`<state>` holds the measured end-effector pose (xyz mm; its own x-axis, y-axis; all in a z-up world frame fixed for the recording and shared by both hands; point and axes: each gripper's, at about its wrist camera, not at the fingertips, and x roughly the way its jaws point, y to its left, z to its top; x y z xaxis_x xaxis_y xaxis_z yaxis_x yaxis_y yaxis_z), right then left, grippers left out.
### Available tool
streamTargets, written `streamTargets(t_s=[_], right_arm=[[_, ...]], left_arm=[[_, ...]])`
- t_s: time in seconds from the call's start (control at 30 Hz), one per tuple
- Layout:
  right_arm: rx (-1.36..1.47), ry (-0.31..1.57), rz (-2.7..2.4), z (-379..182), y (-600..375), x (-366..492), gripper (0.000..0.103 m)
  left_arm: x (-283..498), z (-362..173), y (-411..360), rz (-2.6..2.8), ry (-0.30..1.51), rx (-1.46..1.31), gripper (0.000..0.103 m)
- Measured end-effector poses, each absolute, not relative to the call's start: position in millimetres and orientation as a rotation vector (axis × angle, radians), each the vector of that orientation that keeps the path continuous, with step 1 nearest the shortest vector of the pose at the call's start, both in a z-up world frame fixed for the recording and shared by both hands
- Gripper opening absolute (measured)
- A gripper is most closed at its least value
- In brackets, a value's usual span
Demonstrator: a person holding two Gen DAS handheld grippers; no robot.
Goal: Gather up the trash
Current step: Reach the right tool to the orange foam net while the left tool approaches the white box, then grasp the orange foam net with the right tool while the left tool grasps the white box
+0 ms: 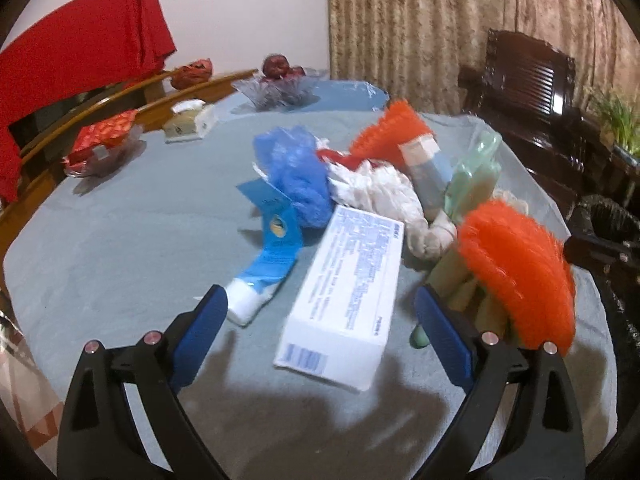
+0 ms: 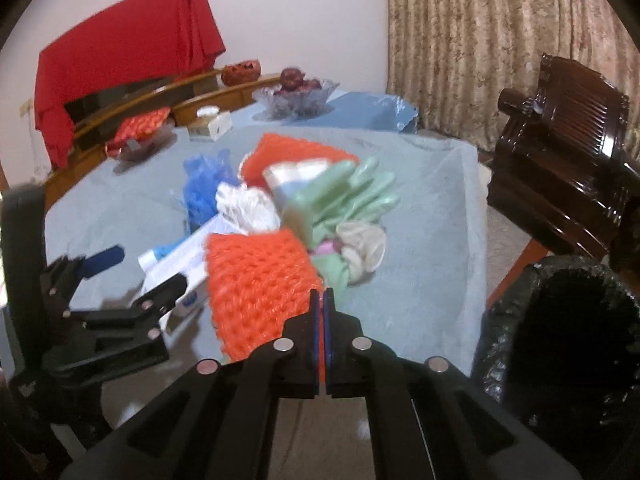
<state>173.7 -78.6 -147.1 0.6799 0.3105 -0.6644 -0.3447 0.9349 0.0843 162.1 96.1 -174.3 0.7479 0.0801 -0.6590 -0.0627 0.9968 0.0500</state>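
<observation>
- right wrist view: a table under a pale blue-grey cloth (image 2: 420,216) fills the middle, with the trash heaped at its centre.
- a bin lined with a black plastic bag (image 2: 560,320) stands off the table edge at 4 o'clock.
- a dark carved wooden chair (image 2: 560,168) sits at 2 o'clock.
- an orange foam net sleeve (image 2: 256,284), nearest piece of the heap, lies at 6 o'clock of the pile; the right gripper (image 2: 321,300) has its jaws pressed together on the sleeve's near edge.
- a long white printed carton (image 1: 352,288) lies at 7 o'clock of the heap, between the prongs of the left gripper (image 1: 320,312), whose jaws stand wide apart and touch nothing.
- pale green rubber gloves (image 2: 352,196) lie at 1 o'clock of the sleeve.
- a crumpled blue plastic bag (image 1: 296,172) sits at 11 o'clock of the carton.
- a blue and white squeezed tube (image 1: 268,264) lies just beside the carton at 9 o'clock.
</observation>
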Motion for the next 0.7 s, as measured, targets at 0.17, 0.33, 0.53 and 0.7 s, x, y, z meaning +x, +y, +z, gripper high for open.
streamTargets(t_s=[0.17, 0.33, 0.53, 0.7], right_arm=[[-0.024, 0.767, 0.39, -155, -79, 175, 0.02], [-0.03, 0.769, 0.43, -156, -70, 172, 0.053], [-0.021, 0.81, 0.47, -169, -59, 169, 0.058], [-0.015, 0.83, 0.512, -169, -59, 167, 0.027]], left_arm=[[174, -191, 97, 0.035, 0.809, 0.001, 0.062], [166, -186, 100, 0.041, 0.776, 0.01, 0.059], [155, -179, 105, 0.049, 0.767, -0.006, 0.058], [142, -175, 109, 0.055, 0.773, -0.019, 0.057]])
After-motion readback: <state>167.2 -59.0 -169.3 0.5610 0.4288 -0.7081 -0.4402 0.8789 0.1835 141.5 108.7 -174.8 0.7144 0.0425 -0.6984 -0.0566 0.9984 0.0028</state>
